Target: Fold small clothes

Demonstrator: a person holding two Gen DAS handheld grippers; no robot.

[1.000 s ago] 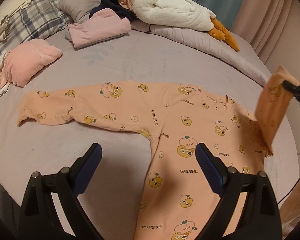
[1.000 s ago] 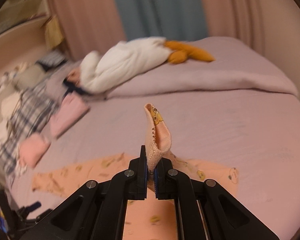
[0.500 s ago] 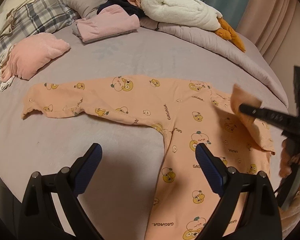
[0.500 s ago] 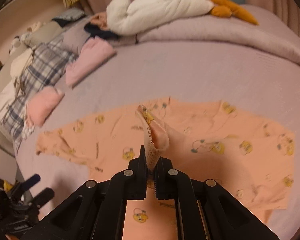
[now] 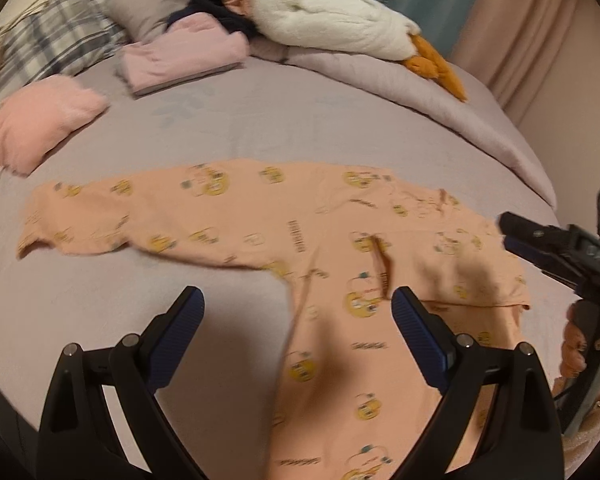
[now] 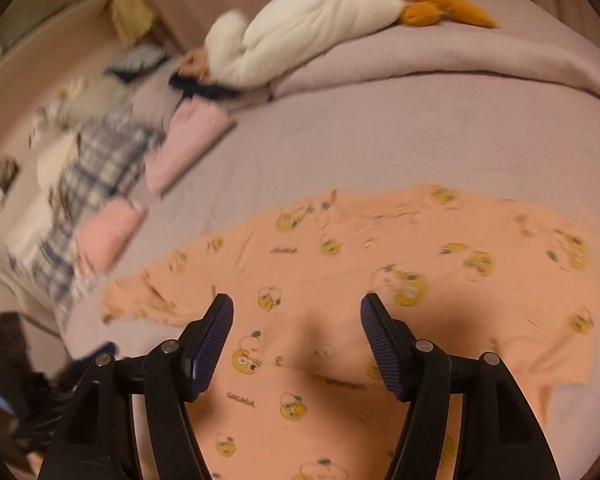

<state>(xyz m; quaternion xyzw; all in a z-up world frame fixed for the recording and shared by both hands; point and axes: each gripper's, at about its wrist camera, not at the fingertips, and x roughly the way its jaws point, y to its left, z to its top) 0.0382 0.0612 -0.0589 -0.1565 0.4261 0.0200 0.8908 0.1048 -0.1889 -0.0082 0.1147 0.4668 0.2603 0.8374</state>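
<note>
peach romper (image 5: 300, 240) yellow cartoon print; lilac sheet (image 5: 260, 120); plaid blanket (image 5: 52, 44).

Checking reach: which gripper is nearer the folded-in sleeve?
Right. The right gripper hangs open beside the sleeve; the left gripper hovers open over the crotch.

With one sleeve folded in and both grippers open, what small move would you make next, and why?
Probably send the left gripper to the outstretched sleeve and grasp its cuff: that sleeve lies flat and unfolded on the bed, while the right gripper holds nothing.
</note>
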